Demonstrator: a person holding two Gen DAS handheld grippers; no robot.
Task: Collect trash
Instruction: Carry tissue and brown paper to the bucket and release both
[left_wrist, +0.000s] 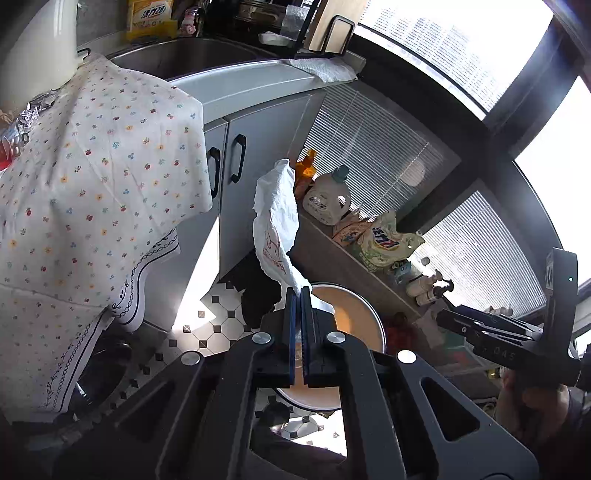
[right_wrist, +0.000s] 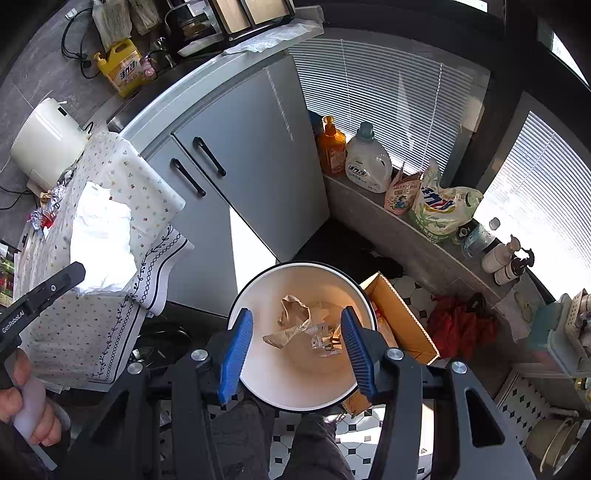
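Note:
My left gripper (left_wrist: 301, 295) is shut on a crumpled white paper wrapper (left_wrist: 275, 218) with red print, held up in the air above the round white trash bin (left_wrist: 364, 314). In the right wrist view the same wrapper (right_wrist: 101, 240) shows bright white over the floral-clothed table, pinched by the left gripper (right_wrist: 79, 271). My right gripper (right_wrist: 297, 325) is open and empty, its blue pads (right_wrist: 236, 354) spread directly above the bin (right_wrist: 258, 384). Crumpled brown paper and foil scraps (right_wrist: 303, 325) lie at the bin's bottom.
A table under a floral cloth (right_wrist: 122, 173) stands left, with foil scraps (right_wrist: 48, 210) on it. Grey cabinet doors (right_wrist: 255, 155) are behind the bin. A cardboard box (right_wrist: 400, 317) sits right of the bin. Detergent bottles (right_wrist: 367, 158) and bags line the window ledge.

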